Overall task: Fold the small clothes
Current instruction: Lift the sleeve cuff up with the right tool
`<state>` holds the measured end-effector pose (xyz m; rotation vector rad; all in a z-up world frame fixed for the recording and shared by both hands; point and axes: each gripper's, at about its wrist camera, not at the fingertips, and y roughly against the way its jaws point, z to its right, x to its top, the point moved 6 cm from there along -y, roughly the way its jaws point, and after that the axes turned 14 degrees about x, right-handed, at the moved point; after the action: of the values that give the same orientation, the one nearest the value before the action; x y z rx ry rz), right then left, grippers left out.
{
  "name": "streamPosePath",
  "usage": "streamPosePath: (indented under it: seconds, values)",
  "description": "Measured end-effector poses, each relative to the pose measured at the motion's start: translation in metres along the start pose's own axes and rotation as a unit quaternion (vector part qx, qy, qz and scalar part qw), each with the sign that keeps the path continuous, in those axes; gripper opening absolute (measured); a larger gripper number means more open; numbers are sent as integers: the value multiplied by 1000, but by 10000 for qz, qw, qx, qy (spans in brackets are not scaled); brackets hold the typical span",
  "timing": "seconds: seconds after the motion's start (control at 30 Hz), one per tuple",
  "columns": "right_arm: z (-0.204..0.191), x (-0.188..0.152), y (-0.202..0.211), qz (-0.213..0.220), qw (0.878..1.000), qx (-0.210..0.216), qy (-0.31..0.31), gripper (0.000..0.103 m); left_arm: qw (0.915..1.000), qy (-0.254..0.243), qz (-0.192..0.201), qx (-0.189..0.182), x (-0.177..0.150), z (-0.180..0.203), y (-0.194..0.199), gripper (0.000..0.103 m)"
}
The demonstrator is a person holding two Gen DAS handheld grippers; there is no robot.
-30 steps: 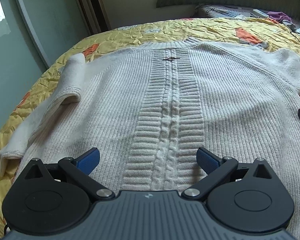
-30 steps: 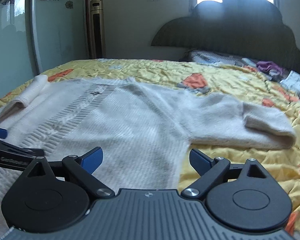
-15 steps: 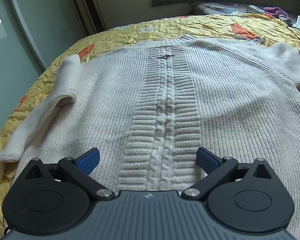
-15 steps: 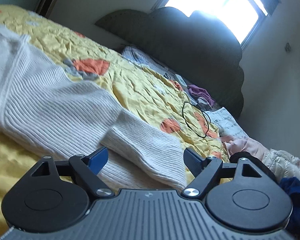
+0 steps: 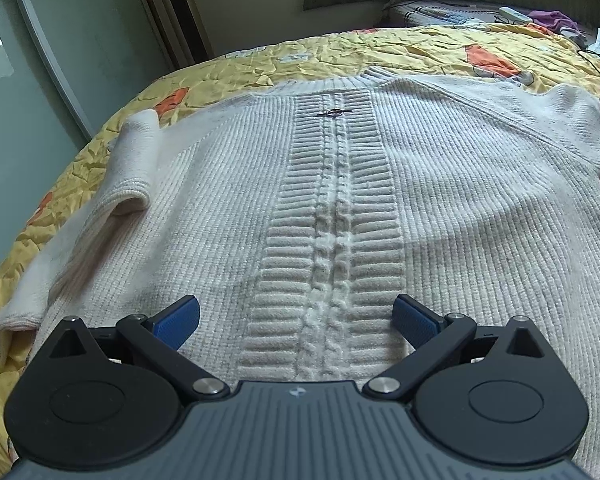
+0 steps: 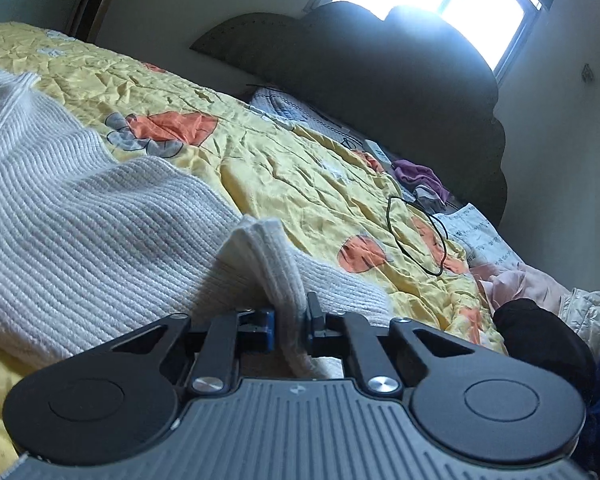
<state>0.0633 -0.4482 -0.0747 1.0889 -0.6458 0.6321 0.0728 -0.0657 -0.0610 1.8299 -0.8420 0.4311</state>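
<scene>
A cream knit sweater (image 5: 332,208) with a cable-knit centre strip lies flat, front up, on the yellow bedspread (image 5: 380,48). Its left sleeve (image 5: 112,200) lies folded along the left side. My left gripper (image 5: 296,318) is open and empty, low over the sweater's hem, its blue pads on either side of the cable strip. My right gripper (image 6: 290,322) is shut on the cuff of the right sleeve (image 6: 268,256), which bunches up between the pads. The rest of that sleeve (image 6: 100,220) runs away to the left.
A dark headboard (image 6: 380,80) stands at the far end with a bright window above. A black cord loop (image 6: 416,236), purple cloth (image 6: 418,174), a pillow (image 6: 296,116), papers and piled clothes (image 6: 540,312) lie on the bed's right side. A glass door (image 5: 40,60) stands left.
My right gripper swung right to the right sleeve's cuff and closed on it, lifting the cuff into a bunch. My left gripper stayed open, drifting slightly over the hem.
</scene>
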Motion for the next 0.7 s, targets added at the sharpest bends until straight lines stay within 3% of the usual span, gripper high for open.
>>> streamPosePath:
  seconds: [0.1, 0.2, 0.3, 0.37, 0.4, 0.5, 0.6, 0.7]
  values:
    - [19, 3, 15, 346, 9955, 279, -841, 12, 10000, 22, 15, 25, 2, -5, -2, 103]
    - [52, 5, 37, 826, 9746, 521, -2016, 12, 9999, 14, 62, 85, 5, -10, -3, 103]
    - [96, -5, 63, 1424, 9300, 595, -3337, 13, 9998, 61, 122, 176, 10, -20, -5, 103]
    - [122, -16, 78, 1680, 9038, 370, -3920, 13, 9996, 136, 110, 222, 12, -27, -7, 103]
    - [134, -24, 84, 1743, 8964, 159, -4072, 13, 9995, 176, 93, 232, 13, -30, -9, 103]
    - [147, -38, 98, 1712, 9001, -326, -3992, 12, 9993, 283, 38, 235, 14, -39, -12, 103]
    - [143, -43, 103, 1541, 9178, -591, -3610, 12, 9992, 309, 2, 235, 14, -43, -14, 103]
    - [136, -40, 106, 1579, 9189, -405, -3593, 12, 9993, 277, 7, 254, 13, -44, -14, 103]
